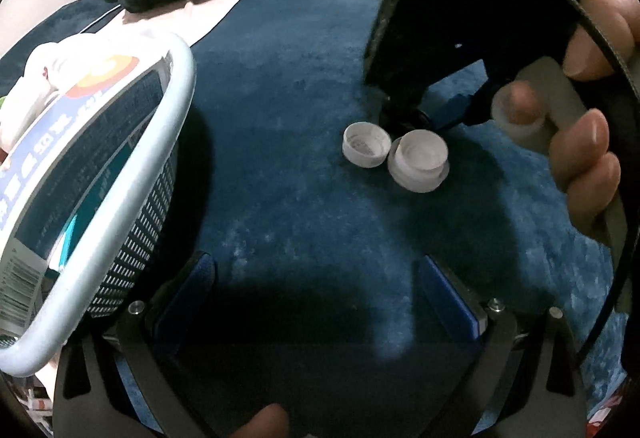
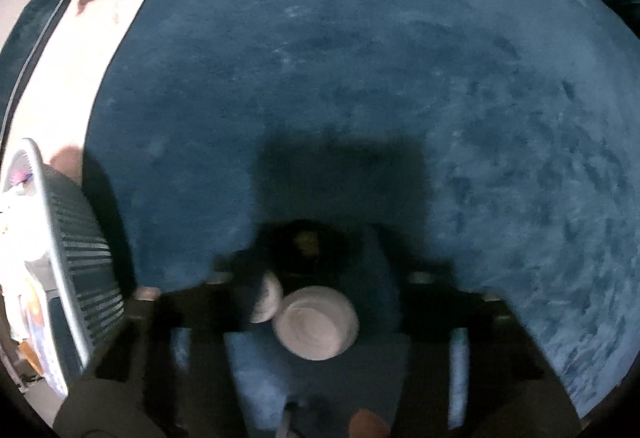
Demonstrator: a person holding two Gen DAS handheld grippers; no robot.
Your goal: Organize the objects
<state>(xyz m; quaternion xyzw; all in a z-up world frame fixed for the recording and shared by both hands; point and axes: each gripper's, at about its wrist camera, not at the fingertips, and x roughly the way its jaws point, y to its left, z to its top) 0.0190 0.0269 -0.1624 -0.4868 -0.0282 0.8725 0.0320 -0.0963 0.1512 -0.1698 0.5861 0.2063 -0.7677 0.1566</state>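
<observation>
- Two white bottle caps lie open side up on the blue carpet (image 1: 280, 157), touching: smaller cap (image 1: 367, 144) at centre-right of left wrist view, larger cap (image 1: 419, 165) just right of it.
- Right gripper (image 1: 424, 113) comes down from upper right, tips right above/behind the caps. Its own view is blurred, with larger cap (image 2: 317, 322) low centre between the jaws and smaller cap (image 2: 267, 298) at the left finger. Looks parted, nothing held (can't be sure).
- Left gripper (image 1: 316, 298) wide open, empty, well short of the caps, so right is nearer.
- Light-blue basket (image 1: 120, 222) w/ boxes sits at frame left, prob. the drop spot.
</observation>
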